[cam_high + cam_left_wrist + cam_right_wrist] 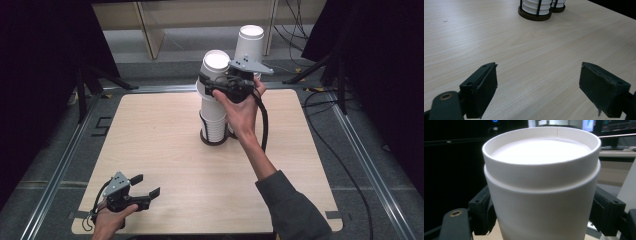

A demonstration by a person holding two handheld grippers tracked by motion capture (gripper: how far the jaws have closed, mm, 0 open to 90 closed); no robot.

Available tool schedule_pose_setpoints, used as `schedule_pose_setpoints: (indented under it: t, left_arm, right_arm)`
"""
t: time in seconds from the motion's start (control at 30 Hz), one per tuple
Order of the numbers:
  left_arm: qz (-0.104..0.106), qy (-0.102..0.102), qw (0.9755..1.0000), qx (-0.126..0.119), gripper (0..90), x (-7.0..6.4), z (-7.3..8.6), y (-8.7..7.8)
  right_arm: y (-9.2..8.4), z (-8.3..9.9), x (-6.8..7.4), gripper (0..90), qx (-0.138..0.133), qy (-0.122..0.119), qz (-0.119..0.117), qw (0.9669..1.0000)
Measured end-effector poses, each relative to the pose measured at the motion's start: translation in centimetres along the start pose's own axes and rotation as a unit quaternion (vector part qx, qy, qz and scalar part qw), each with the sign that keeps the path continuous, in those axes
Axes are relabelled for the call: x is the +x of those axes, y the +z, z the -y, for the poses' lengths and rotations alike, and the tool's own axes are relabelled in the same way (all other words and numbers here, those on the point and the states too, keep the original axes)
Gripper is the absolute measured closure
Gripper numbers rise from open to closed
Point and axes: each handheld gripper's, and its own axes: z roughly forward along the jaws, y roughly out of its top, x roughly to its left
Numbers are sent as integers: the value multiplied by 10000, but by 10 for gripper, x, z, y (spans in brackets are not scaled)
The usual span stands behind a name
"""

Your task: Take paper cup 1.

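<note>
Cups stacked in holder; right claw grips top one, left claw released.

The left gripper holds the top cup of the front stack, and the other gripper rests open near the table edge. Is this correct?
Not quite: it is the right gripper that holds the top cup, as the high view shows. The left gripper is the open one near the table edge.

left gripper (fingers spread), bare table
</note>
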Motion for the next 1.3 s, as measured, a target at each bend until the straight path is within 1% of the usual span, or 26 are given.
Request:
schedule_pose_setpoints:
  t: [0.07, 0.1, 0.13, 0.23, 0.27, 0.3, 0.37, 0.43, 0.47, 0.53, 0.6, 0.73, 0.77, 0.83, 0.9, 0.93, 0.97, 1.0, 1.03, 1.07, 1.1, 1.13, 1.17, 1.23, 1.27, 1.3]
  left_arm:
    - [-37, 194, 9998, 46, 146, 1, -1, 0]
    - [-58, 150, 9999, 57, 146, 0, -1, 0]
    - [-58, 150, 9999, 57, 146, 0, -1, 0]
    - [56, 78, 9998, -171, 146, -1, -3, 3]
    - [56, 78, 9998, -171, 146, -1, -3, 3]
    - [22, 182, 9996, -217, 146, -2, -6, 3]
    - [14, 164, 9996, -228, 146, -4, -6, 4]
    - [141, 166, 9990, -394, 146, -6, -6, 8]
    - [146, 110, 9990, -403, 146, -7, -7, 8]
    - [109, 201, 9985, -492, 146, -8, -11, 9]
    - [120, 171, 9983, -551, 146, -9, -13, 10]
    - [286, 333, 9957, -821, 145, -11, -18, 19]
    - [255, 316, 9963, -752, 145, -12, -19, 19]
    - [273, 396, 9955, -812, 145, -15, -22, 25]
    - [329, 308, 9953, -862, 145, -18, -23, 29]
    - [295, 442, 9956, -776, 145, -18, -24, 29]
    - [295, 442, 9956, -776, 145, -18, -24, 29]
    - [351, 332, 9952, -848, 145, -20, -24, 32]
    - [341, 557, 9940, -879, 145, -20, -25, 32]
    - [261, 606, 9946, -796, 145, -22, -26, 30]
    - [341, 705, 9924, -946, 145, -23, -25, 30]
    - [295, 775, 9926, -884, 145, -24, -25, 27]
    - [295, 775, 9926, -884, 145, -24, -25, 27]
    - [366, 876, 9904, -1006, 144, -24, -24, 26]
    - [366, 876, 9904, -1006, 145, -24, -24, 26]
    - [319, 782, 9923, -904, 144, -26, -24, 22]
  right_arm:
    - [-9, 6, 2, 207, 74, 76, -189, 9998]
    - [-16, 12, 4, 207, 115, 99, -350, 9993]
    - [-16, 12, 4, 207, 115, 99, -350, 9993]
    - [-26, 24, 7, 207, 215, 47, -534, 9983]
    - [-26, 24, 7, 207, 215, 47, -534, 9983]
    - [-30, 34, 9, 207, 281, -5, -594, 9978]
    - [-30, 37, 11, 207, 288, 16, -656, 9974]
    - [-33, 53, 13, 207, 414, 14, -769, 9962]
    - [-33, 57, 13, 207, 438, -1, -805, 9958]
    - [-33, 66, 15, 207, 550, 26, -876, 9946]
    - [-32, 74, 15, 207, 507, 0, -927, 9944]
    - [-33, 84, 17, 207, 637, 146, -1007, 9928]
    - [-31, 88, 16, 207, 569, 61, -1034, 9930]
    - [-28, 98, 17, 207, 675, 50, -1127, 9913]
    - [-27, 103, 18, 207, 764, 38, -1207, 9897]
    - [-26, 107, 19, 207, 821, 48, -1227, 9890]
    - [-26, 107, 19, 207, 821, 48, -1227, 9890]
    - [-25, 110, 20, 207, 897, 20, -1197, 9888]
    - [-23, 117, 23, 207, 999, -28, -1214, 9876]
    - [-23, 117, 23, 207, 999, -28, -1214, 9876]
    - [-22, 122, 25, 207, 1005, 13, -1292, 9865]
    - [-22, 123, 26, 207, 1037, 13, -1325, 9858]
    - [-22, 123, 26, 207, 1037, 13, -1325, 9858]
    - [-22, 127, 30, 206, 1132, 67, -1361, 9842]
    - [-22, 127, 30, 206, 1132, 67, -1361, 9842]
    - [-22, 131, 34, 206, 1117, 102, -1457, 9829]
